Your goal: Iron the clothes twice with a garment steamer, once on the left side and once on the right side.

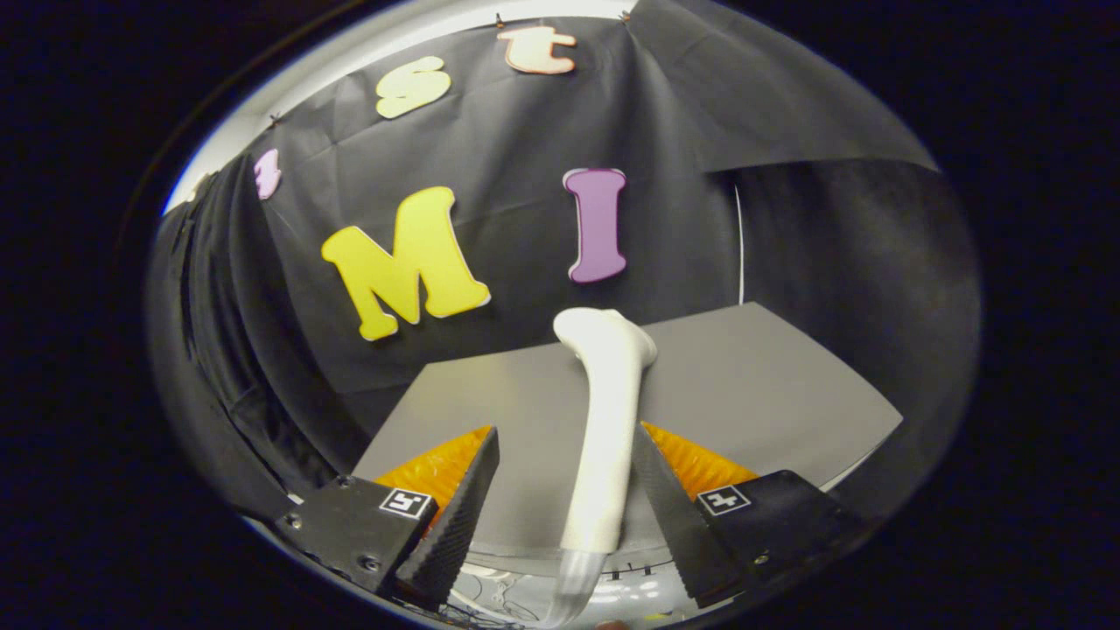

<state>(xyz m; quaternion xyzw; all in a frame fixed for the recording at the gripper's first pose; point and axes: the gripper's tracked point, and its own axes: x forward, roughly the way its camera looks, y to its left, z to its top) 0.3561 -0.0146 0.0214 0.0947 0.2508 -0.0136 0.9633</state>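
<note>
Steamer [606, 437] base cut off below the claw [564, 490] fingers

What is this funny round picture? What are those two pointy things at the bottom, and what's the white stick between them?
The picture comes from a little camera that rides on a tool a person carries in one hand. It looks forward, and its lens bends everything round.

The two pointy things are the fingers of the gripper, a pinching tool. Between them stands a white garment steamer, handle down and head up. One finger lies right against the handle; the other stands a bit away, so I cannot say it is truly squeezed.

Beyond the fingers is a grey table, tilted in this view, with something orange peeking out behind the fingers. Behind it hangs the booth's black cloth wall.
</note>
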